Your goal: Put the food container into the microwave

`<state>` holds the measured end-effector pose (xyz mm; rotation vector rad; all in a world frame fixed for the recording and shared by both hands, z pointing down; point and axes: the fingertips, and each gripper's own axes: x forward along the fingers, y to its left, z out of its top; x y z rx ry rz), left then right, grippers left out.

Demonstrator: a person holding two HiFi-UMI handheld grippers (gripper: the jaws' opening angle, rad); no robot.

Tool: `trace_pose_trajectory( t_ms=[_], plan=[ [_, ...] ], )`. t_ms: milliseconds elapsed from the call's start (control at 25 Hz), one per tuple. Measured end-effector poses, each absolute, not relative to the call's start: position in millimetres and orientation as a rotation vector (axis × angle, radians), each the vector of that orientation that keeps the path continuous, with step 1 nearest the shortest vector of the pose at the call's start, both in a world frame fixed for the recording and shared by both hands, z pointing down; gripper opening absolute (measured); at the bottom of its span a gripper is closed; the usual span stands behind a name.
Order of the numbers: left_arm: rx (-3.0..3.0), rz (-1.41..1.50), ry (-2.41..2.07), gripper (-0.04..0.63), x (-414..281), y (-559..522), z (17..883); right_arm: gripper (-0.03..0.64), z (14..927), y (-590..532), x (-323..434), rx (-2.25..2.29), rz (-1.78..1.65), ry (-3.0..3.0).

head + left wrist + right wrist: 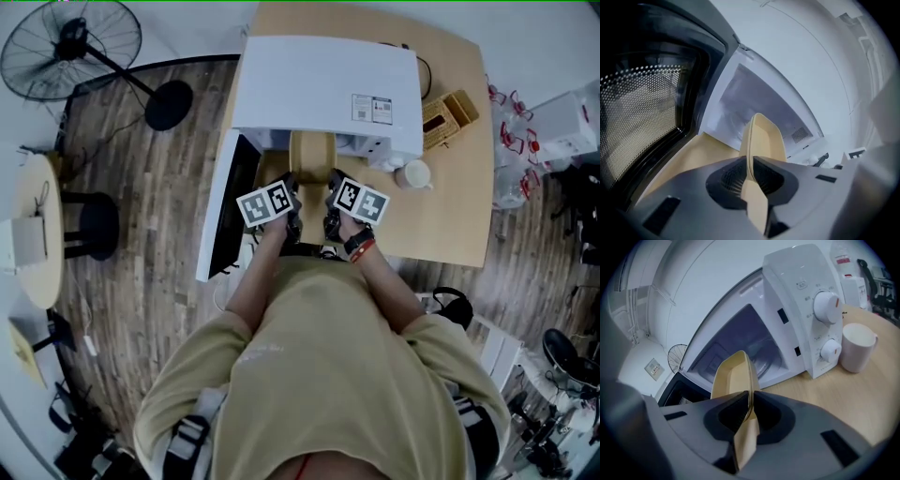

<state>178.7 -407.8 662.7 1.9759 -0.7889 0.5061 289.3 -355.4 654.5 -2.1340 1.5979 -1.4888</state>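
Jaws of the left gripper (750, 174) stand almost together, their ribbed pads pinching the thin rim of the beige food container (765, 137), which juts out edge-on ahead of them. Beyond it this view looks into the microwave (757, 91), whose grey cavity is open, and it alone shows the inside of the door (644, 110), swung out at the left with its dotted mesh window; the light wooden table (693, 157) lies below. In the right gripper view the right gripper (749, 412) is likewise closed narrowly on the opposite rim of the container, and only here does the microwave's control panel appear, with two white knobs (826, 305) one above the other and a white mug (857, 347) standing on the table just beside it. A standing fan (677, 358) shows small in the far background. From the head view the whole arrangement is plain: the container hangs between the two grippers above the table's near edge, right in front of the open cavity, with its far end at the opening under the microwave's white top. The person's forearms reach forward close together and nearly parallel, both grippers tilted downward, marker cubes facing up, and a red and black band (360, 247) sits on the right wrist.
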Motion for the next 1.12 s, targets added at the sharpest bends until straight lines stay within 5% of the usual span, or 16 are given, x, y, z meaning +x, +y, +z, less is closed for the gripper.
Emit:
trace_pose_trajectory(
  t_ms=[1120],
  plan=[
    [2.102,0.620,-0.781,0.052,229,-491,676,0.052,663,-439,336,-2.201,-1.416,1.577]
  ],
)
